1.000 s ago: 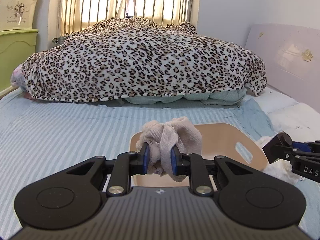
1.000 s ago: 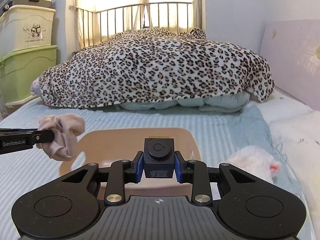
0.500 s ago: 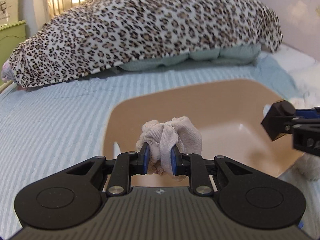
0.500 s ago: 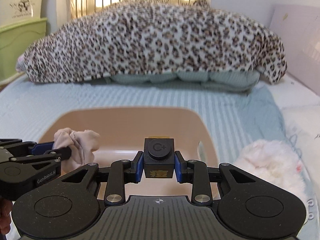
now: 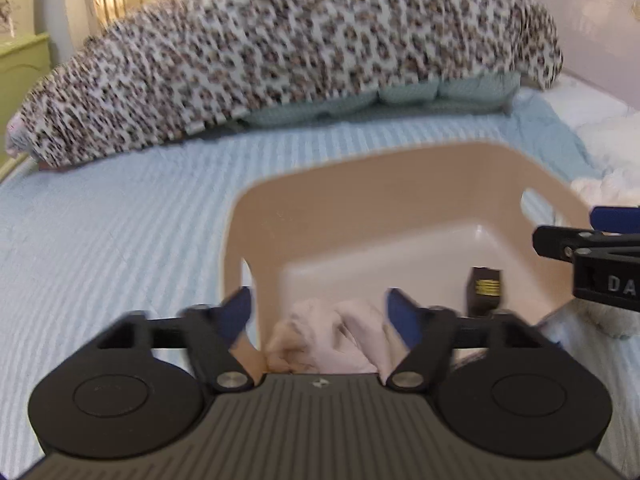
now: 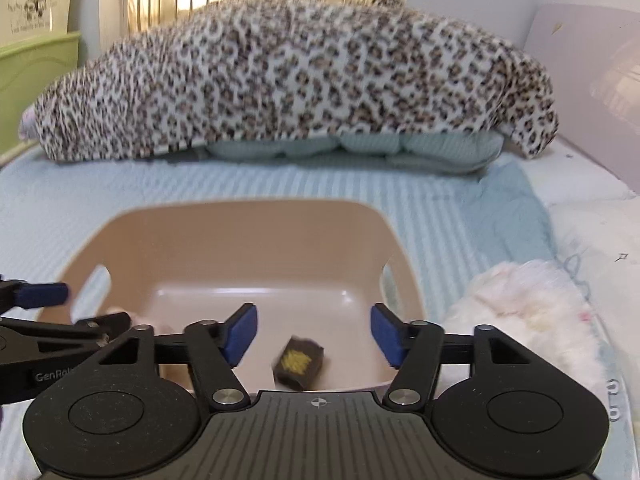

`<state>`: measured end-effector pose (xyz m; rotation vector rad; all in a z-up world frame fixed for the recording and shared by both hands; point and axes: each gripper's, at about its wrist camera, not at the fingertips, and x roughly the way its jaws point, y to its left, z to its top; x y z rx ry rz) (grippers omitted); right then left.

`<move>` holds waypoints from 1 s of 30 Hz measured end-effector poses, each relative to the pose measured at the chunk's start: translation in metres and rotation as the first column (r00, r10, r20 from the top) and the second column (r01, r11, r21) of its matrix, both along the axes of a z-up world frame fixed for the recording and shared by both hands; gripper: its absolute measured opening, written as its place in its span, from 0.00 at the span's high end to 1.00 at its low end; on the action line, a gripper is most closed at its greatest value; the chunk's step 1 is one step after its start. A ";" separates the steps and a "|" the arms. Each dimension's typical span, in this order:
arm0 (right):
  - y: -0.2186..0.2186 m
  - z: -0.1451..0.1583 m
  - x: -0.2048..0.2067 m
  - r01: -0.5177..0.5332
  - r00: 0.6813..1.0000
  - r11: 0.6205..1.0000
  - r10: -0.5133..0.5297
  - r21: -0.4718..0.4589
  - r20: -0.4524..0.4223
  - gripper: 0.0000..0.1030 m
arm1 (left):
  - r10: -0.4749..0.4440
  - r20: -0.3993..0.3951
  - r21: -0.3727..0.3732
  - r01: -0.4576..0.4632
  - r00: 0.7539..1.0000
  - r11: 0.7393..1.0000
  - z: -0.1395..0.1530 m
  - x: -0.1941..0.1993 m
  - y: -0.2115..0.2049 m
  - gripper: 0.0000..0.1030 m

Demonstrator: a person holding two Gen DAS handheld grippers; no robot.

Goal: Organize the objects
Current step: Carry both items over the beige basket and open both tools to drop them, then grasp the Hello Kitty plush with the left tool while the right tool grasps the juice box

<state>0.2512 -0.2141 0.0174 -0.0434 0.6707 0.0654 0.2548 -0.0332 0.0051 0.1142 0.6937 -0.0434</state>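
A tan plastic bin (image 5: 400, 184) (image 6: 248, 236) sits on the bed. My left gripper (image 5: 320, 312) is open over the bin's near left side, and the pink cloth bundle (image 5: 332, 340) lies just below its jaws, inside the bin. My right gripper (image 6: 312, 328) is open over the bin's near right side, and the small dark box with a yellow label (image 6: 298, 362) is inside the bin beneath it, tilted and blurred. The box also shows in the left wrist view (image 5: 485, 290). Each gripper shows at the edge of the other's view.
A leopard-print blanket (image 6: 288, 80) is heaped across the far side of the striped blue bed (image 5: 100, 240). A white fluffy toy (image 6: 528, 304) lies right of the bin. Green storage boxes (image 6: 36, 68) stand at the left, a pale headboard panel (image 6: 592, 80) at the right.
Both grippers opened over the bin. The cloth bundle left the left gripper and the dark box left the right gripper; both are now in the bin.
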 end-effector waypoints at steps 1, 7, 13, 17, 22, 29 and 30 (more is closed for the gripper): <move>-0.003 0.005 -0.004 0.000 1.000 1.000 -0.001 0.006 0.011 0.29 | 0.001 0.012 0.002 -0.001 1.000 1.000 0.005 -0.004 0.000 0.21; -0.012 0.032 -0.038 -0.004 0.997 1.000 0.004 0.009 0.076 0.12 | 0.019 0.005 -0.021 -0.019 1.000 1.000 0.021 -0.031 0.005 0.10; -0.011 0.033 -0.080 -0.023 0.996 0.998 0.027 -0.050 0.083 0.02 | 0.027 -0.010 -0.021 -0.027 1.000 0.999 0.022 -0.064 0.012 0.10; -0.010 0.020 -0.104 -0.034 0.998 0.998 0.036 -0.051 0.050 0.01 | 0.029 -0.033 -0.012 -0.029 0.999 1.000 0.014 -0.084 0.018 0.10; -0.009 -0.004 -0.129 -0.038 0.999 0.999 0.038 -0.038 -0.005 0.00 | 0.023 -0.070 -0.016 -0.024 0.997 1.000 -0.001 -0.102 0.025 0.10; -0.004 -0.047 -0.149 -0.047 0.994 0.999 0.046 -0.014 -0.100 0.00 | 0.019 -0.131 -0.008 -0.020 0.991 1.000 -0.025 -0.120 0.033 0.10; -0.005 -0.053 -0.152 -0.050 0.992 0.999 0.050 -0.003 -0.116 0.00 | 0.018 -0.136 -0.010 -0.020 0.991 1.000 -0.028 -0.123 0.035 0.10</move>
